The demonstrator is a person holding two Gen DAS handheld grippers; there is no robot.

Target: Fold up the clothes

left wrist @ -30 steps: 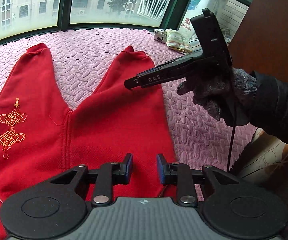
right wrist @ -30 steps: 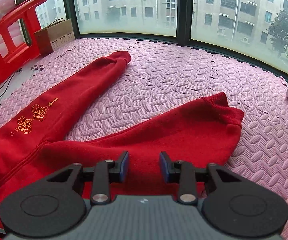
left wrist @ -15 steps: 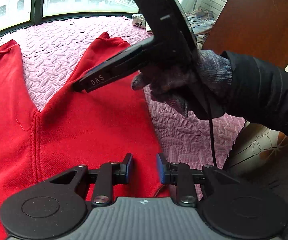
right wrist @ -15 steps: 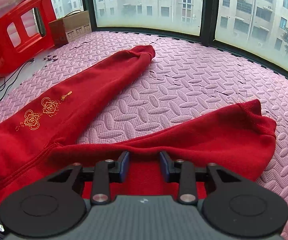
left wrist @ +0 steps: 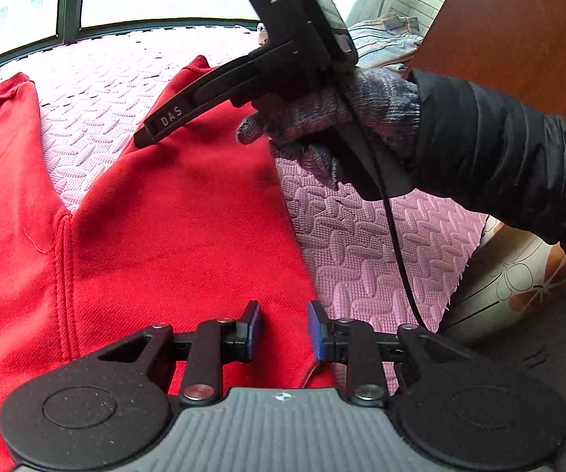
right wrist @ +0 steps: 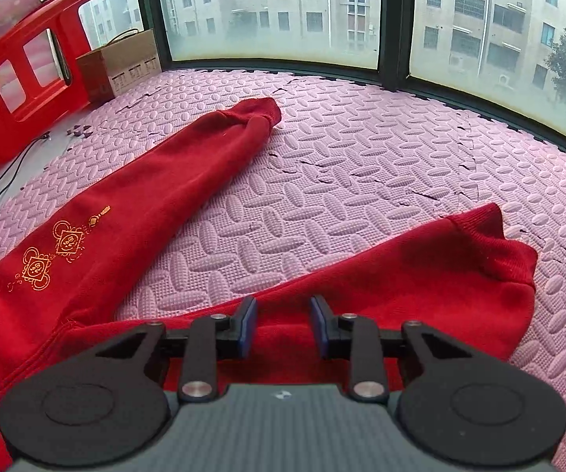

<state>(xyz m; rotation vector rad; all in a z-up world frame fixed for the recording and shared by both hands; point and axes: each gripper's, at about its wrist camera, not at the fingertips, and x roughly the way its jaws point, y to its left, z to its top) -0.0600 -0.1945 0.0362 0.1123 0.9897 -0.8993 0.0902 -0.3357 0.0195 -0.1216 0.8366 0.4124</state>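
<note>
We find the red trousers (right wrist: 165,212) spread flat on the pink foam mat (right wrist: 361,165), legs splayed apart. The left gripper (left wrist: 284,332) hangs over the trousers' outer edge near the waist, jaws set narrowly apart with nothing clamped between them. The right gripper (right wrist: 283,324), held in a gloved hand (left wrist: 338,118), sits over the nearer leg; its jaws have just been closing, yet a gap remains and the pads (right wrist: 248,326) press on no cloth.
</note>
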